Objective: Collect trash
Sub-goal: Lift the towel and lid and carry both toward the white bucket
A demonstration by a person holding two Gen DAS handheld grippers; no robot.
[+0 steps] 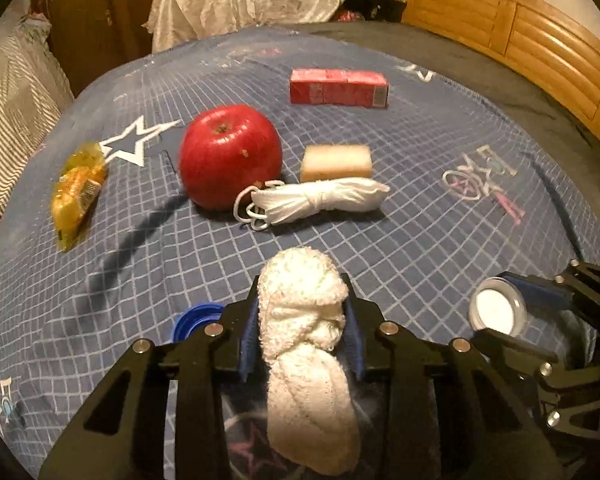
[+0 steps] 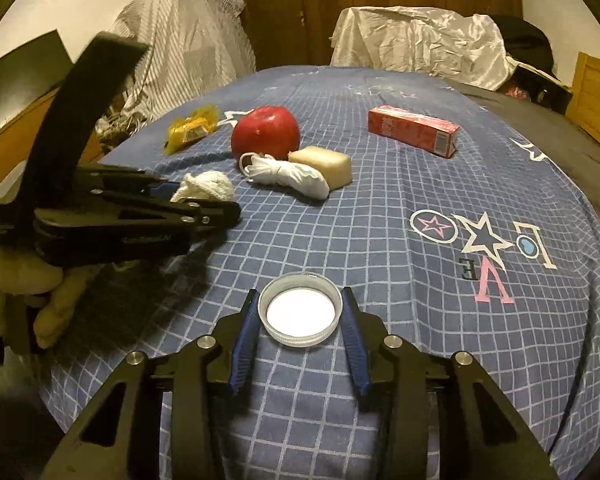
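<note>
White rolled cloth (image 1: 304,320) fills the left tongs (image 1: 302,312); right tongs (image 2: 300,312) apparently pinch a cap (image 2: 300,309).

Open bedspread (image 2: 380,240) right of apple (image 2: 265,128), rope bundle (image 2: 288,174).

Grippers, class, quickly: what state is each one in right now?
Left gripper: shut on the white towel roll.
Right gripper: fingers around the white bottle cap; a firm grip cannot be told.
</note>
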